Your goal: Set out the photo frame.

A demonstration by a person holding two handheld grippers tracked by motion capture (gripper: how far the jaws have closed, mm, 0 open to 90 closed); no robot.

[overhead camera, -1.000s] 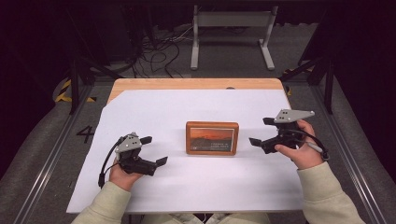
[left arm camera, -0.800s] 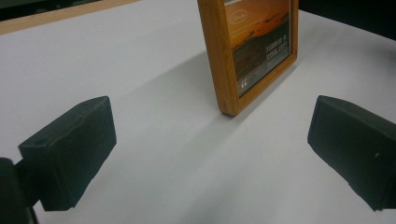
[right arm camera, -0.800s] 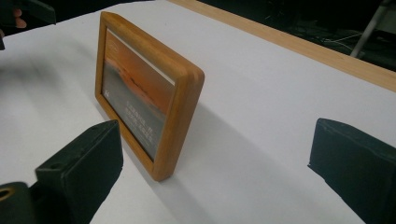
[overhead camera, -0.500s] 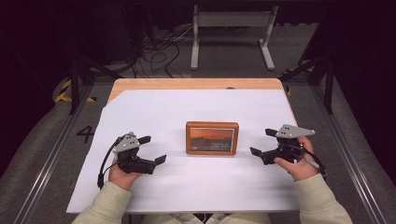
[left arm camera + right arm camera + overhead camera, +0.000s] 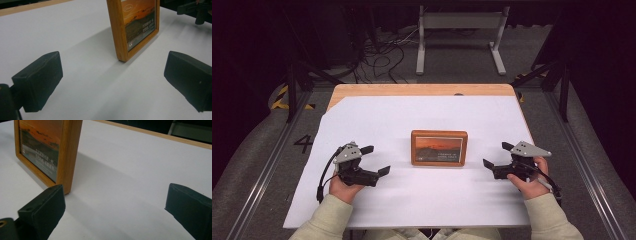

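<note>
My left gripper (image 5: 374,160) and right gripper (image 5: 495,155), both spread wide, flank the rectangular wooden picture frame (image 5: 439,147) on smooth white paper (image 5: 422,197) covering the wooden table (image 5: 412,90).

One camera looks down from above the person's side; two ride low on the grippers, facing inward, both close on the wooden-framed sunset picture (image 5: 439,147) (image 5: 135,25) (image 5: 47,150).
</note>
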